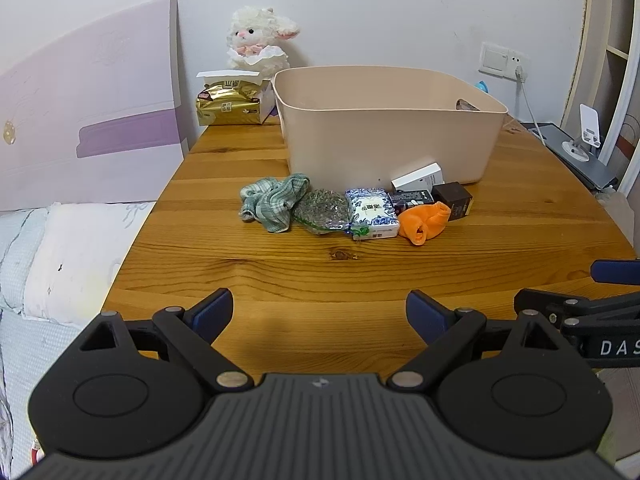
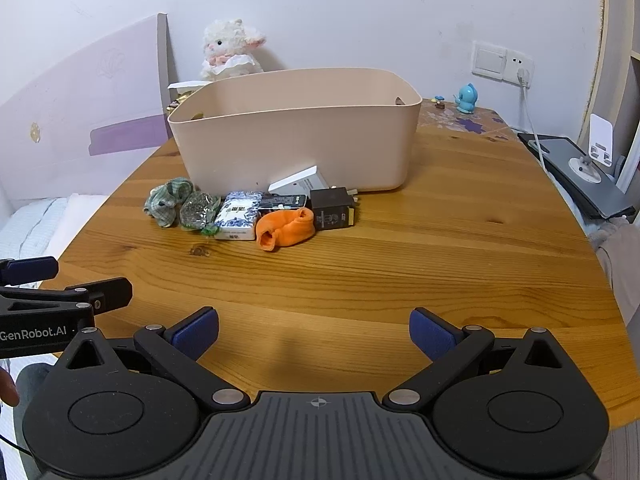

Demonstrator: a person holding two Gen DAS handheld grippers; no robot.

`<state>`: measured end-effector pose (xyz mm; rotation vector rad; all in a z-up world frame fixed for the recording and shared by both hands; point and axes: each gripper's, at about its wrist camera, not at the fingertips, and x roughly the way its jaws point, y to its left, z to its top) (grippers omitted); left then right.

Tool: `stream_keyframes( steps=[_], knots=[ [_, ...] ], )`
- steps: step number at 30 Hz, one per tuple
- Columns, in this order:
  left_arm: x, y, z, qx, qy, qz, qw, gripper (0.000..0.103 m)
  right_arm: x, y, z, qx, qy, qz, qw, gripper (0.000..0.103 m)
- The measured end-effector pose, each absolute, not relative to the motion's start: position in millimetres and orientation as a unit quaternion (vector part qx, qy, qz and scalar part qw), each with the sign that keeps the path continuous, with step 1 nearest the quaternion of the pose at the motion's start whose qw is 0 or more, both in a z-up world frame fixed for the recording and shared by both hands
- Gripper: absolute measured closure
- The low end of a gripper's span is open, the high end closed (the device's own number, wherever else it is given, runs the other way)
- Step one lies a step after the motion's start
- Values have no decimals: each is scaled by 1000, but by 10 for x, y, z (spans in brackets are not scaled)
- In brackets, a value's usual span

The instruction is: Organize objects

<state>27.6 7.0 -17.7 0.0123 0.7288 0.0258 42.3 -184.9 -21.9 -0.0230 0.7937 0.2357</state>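
Both the left gripper and right gripper hover with jaws spread wide, empty, over the wooden desk. A rolled orange sock lies crosswise before the beige plastic bin.

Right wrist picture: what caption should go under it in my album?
Open right tool hovers over a wooden table, facing a beige bin and a row of small clutter, orange sock nearest.

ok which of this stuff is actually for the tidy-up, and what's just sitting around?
For the job: bin, green cloth, scrubber, tissue pack, orange sock, black box, white box.

Lying about: plush lamb, gold tissue bag, blue figurine, phone stand.
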Motion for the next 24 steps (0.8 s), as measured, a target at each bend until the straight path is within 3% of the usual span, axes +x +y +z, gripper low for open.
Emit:
stream_keyframes(
  steps=[24],
  knots=[
    [269,166,-158,-10,350,23,936,9,441,-1869,-194,-17,384,112,916,0]
  ],
)
